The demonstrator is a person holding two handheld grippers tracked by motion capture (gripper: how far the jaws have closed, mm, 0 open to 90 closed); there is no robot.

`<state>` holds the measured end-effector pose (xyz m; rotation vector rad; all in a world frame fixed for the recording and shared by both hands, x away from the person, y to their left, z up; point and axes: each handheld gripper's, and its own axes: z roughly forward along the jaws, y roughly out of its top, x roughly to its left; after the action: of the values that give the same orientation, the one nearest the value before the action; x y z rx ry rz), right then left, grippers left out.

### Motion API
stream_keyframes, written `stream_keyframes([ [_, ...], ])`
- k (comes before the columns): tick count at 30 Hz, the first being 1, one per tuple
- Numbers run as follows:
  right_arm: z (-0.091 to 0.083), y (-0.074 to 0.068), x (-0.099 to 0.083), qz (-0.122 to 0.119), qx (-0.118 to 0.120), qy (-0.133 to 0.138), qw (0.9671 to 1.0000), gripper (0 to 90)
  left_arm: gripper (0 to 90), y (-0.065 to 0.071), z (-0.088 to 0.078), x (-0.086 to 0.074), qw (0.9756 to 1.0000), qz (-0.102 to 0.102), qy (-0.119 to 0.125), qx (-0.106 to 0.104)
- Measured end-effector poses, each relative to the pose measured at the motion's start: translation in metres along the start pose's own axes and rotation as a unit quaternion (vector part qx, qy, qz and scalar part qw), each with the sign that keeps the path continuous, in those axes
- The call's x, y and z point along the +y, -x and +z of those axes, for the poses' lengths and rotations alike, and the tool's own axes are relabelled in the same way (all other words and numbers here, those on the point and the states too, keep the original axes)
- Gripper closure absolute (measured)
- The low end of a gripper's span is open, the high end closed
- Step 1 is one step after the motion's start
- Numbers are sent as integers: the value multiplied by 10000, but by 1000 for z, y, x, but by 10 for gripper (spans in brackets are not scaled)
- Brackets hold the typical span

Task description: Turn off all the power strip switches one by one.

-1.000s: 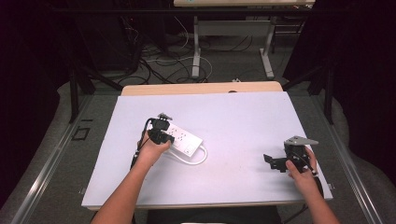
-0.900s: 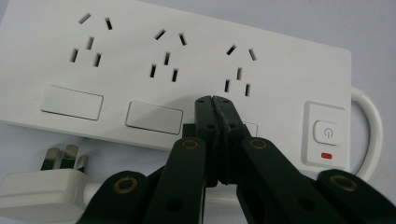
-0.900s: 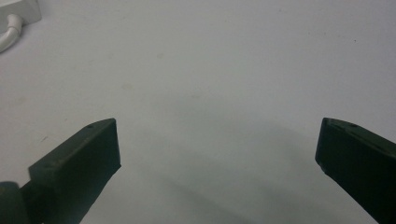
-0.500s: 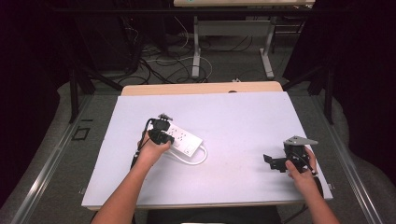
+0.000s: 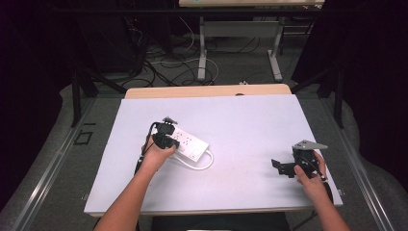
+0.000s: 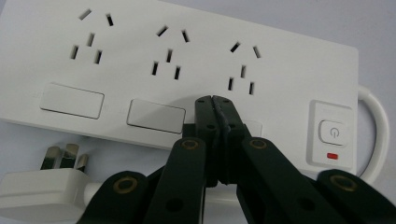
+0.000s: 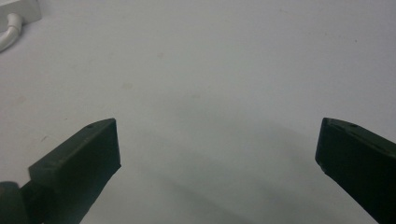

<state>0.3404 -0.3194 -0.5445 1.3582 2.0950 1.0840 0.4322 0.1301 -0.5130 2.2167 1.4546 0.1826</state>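
Your left gripper (image 5: 166, 135) had its jaws pressed fully together, nothing between them, with the closed tips resting against the top face of the white power strip (image 5: 188, 144). In the left gripper view (image 6: 215, 105) those tips sat on the row of rectangular switches, just past the second switch (image 6: 156, 115) and below the third socket (image 6: 243, 70). The round power button (image 6: 332, 132) with its red light lay at about three o'clock from the tips. The strip's own plug (image 6: 44, 186) lay on the table at about eight o'clock from them, just beside the strip's near edge.

On the white table (image 5: 250, 125) the strip lay left of centre, running diagonally from ten o'clock to four o'clock, its white cord (image 5: 202, 163) looping out from the four o'clock end and back along the near side.

Your right gripper (image 5: 293, 166) rested low over bare table towards the four o'clock corner, well apart from the strip. Its jaws stood wide and empty in the right gripper view (image 7: 217, 144), with a corner of the strip and its cord (image 7: 11, 28) far off at ten o'clock.
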Motion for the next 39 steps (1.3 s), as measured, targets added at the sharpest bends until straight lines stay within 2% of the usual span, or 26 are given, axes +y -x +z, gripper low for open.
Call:
stream_keyframes([
  [10,0,0,0,-7,4,-1,10000,0,900,-1,-1,2,10000,23,-44,-22],
  [19,-1,0,0,7,-5,-15,10000,0,900,0,-12,8,10000,47,76,-8],
  [28,-1,0,0,12,19,-3,10000,0,900,-5,-17,13,9998,-37,186,37],
  [35,0,0,0,21,16,-1,10000,0,900,-13,-18,15,9997,-114,189,87],
  [37,-1,0,0,15,21,-1,10000,0,900,-14,-17,15,9996,-197,206,85],
  [39,-1,0,0,13,7,1,10000,0,900,-17,-17,15,9996,-181,189,116],
])
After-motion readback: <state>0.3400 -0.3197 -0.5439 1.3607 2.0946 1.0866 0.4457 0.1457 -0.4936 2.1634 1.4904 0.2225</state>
